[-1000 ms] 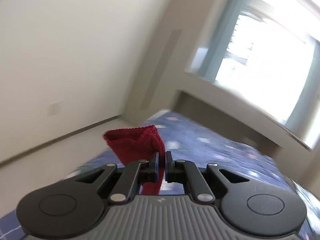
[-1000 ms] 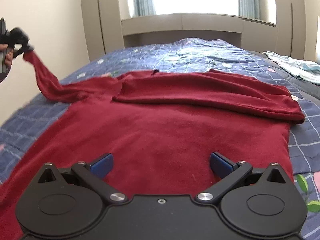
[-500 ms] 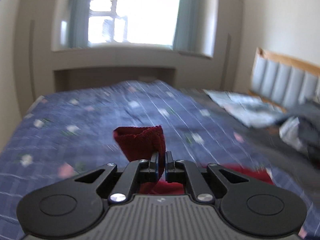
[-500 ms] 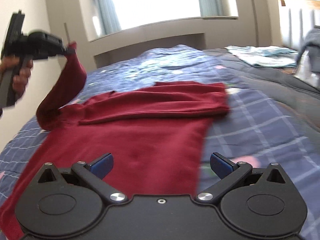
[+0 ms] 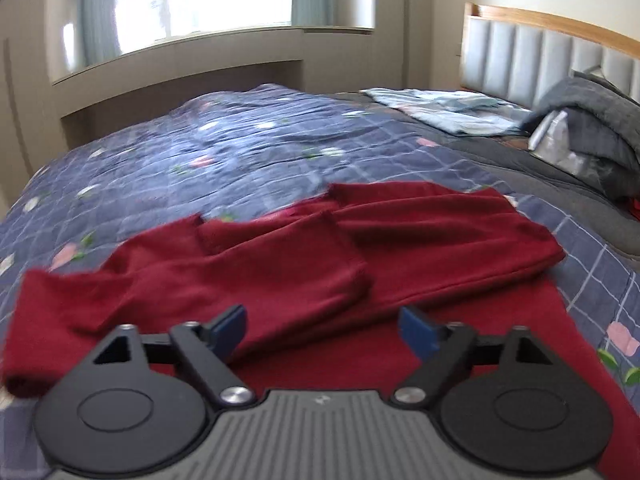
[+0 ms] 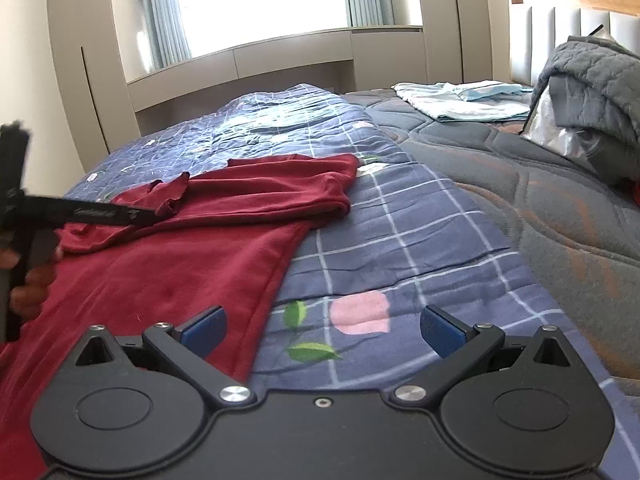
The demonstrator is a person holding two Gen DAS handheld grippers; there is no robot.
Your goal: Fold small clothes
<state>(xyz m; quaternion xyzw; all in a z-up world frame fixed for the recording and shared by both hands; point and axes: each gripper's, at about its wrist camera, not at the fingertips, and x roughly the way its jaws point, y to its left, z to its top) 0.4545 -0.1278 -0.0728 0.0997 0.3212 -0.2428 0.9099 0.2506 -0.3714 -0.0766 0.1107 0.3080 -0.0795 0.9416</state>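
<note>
A dark red sweater (image 5: 400, 236) lies flat on the blue quilted bedspread (image 5: 240, 152), both sleeves folded across its chest. My left gripper (image 5: 322, 326) hovers low over the near sleeve (image 5: 280, 280); its jaws are opening and nothing is between the blue pads. From the right wrist view the same sweater (image 6: 160, 264) fills the left side, and the left gripper's black finger (image 6: 100, 213) reaches in beside the sleeve cuff (image 6: 172, 196). My right gripper (image 6: 322, 326) stands open over the bedspread (image 6: 400, 232), just right of the sweater's edge, holding nothing.
A grey duvet (image 6: 592, 76) is heaped at the right by the padded headboard (image 5: 540, 48). Light blue folded fabric (image 6: 460, 100) lies further back on a dark grey quilt (image 6: 540, 208). A window ledge (image 5: 180, 64) runs behind the bed. A hand (image 6: 28, 280) holds the left gripper.
The left gripper carried the sleeve cuff rightward and down over the sweater's chest, then let it go and opened. The right gripper swung to the right, off the sweater's body onto bare bedspread.
</note>
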